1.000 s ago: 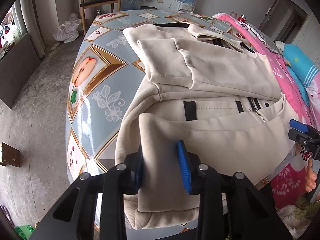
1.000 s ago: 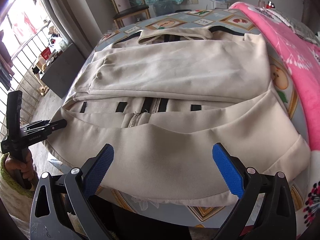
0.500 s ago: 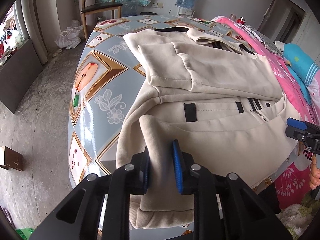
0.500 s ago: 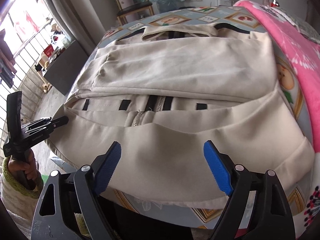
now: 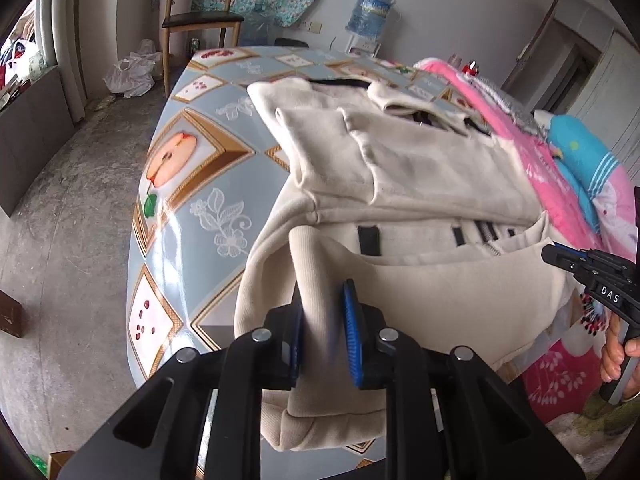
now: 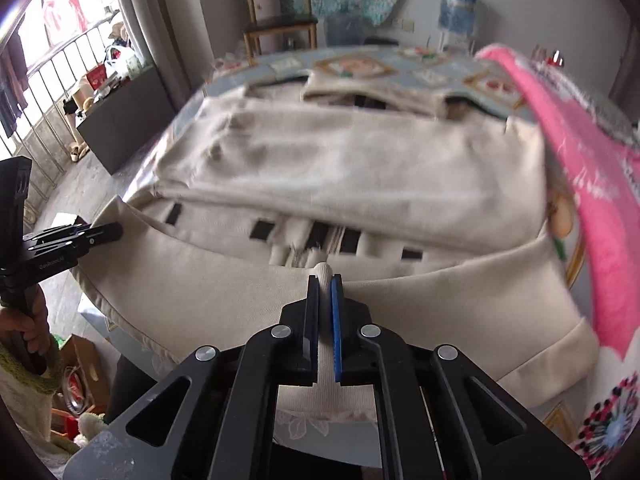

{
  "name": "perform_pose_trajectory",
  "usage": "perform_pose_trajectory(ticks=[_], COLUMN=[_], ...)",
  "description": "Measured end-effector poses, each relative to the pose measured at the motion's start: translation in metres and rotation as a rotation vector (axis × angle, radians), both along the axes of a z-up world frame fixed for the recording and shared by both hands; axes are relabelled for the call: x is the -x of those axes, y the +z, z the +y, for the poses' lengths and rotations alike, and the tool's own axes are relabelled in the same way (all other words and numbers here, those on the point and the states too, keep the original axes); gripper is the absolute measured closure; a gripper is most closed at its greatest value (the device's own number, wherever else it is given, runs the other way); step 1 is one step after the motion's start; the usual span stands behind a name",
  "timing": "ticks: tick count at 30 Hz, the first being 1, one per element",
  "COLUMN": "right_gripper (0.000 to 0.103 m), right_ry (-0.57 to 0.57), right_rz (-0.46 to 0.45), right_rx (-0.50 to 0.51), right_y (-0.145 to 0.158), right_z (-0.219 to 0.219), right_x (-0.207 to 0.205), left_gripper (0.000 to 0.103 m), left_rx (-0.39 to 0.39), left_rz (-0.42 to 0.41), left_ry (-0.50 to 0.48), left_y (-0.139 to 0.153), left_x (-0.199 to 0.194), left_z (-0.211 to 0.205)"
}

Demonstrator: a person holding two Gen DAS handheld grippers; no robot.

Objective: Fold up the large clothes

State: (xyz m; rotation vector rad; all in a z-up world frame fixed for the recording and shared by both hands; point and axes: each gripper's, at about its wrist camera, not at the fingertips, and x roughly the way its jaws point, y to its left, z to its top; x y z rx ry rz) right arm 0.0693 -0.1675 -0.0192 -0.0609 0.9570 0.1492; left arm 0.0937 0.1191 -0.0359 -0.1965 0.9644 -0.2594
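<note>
Across glossy tablecloth (image 5: 188, 216), ribbed cream jacket (image 5: 420, 168)

Daylight from left window (image 6: 60, 80); tablecloth (image 5: 172, 236) glare; right view motion-blurred; fisheye edges dark.

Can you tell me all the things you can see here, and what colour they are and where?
jacket: one, cream, spread on the table, near hem pinched
table: one, blue-grey with fruit pictures, under the jacket
blanket: one, pink, on the table's right side
pillow: one, blue striped, far right
chair: one, wooden with a dark seat, by the far wall
water bottle: one, blue, by the far wall
plastic bag: one, white, on the floor
left gripper: black, blue pads, shut on the hem
right gripper: black, blue pads, shut on the hem
</note>
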Motion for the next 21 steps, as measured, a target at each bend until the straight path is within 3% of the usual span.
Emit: perform_pose_trajectory(ticks=[3,6,9,11,16,21], right_gripper=[0.098,0.098,0.099,0.099,0.099,0.099], right_ry=[-0.001,0.001,0.000,-0.001,0.005,0.013], right_rz=[-0.071,-0.073,-0.079,-0.106,-0.145,-0.110], right_rx=[0.014,0.011,0.010,0.023,0.067,0.085], right_y=[0.014,0.010,0.008,0.012,0.011,-0.021], right_z=[0.003,0.003,0.002,0.004,0.008,0.010], right_x=[-0.003,-0.014,-0.018,-0.016,-0.018,-0.035], left_gripper=[0.085,0.085,0.085,0.094,0.095,0.096], left_rx=[0.028,0.042,0.006,-0.019,-0.035,-0.170], left_rz=[-0.021,-0.002,0.008,-0.020,-0.080,-0.096], left_ry=[0.012,0.023,0.033,0.038,0.067,0.055], left_y=[0.009,0.008,0.003,0.007,0.017,0.011], left_x=[-0.001,-0.005,-0.006,-0.002,0.004,0.000], left_z=[0.006,0.008,0.007,0.005,0.007,-0.006])
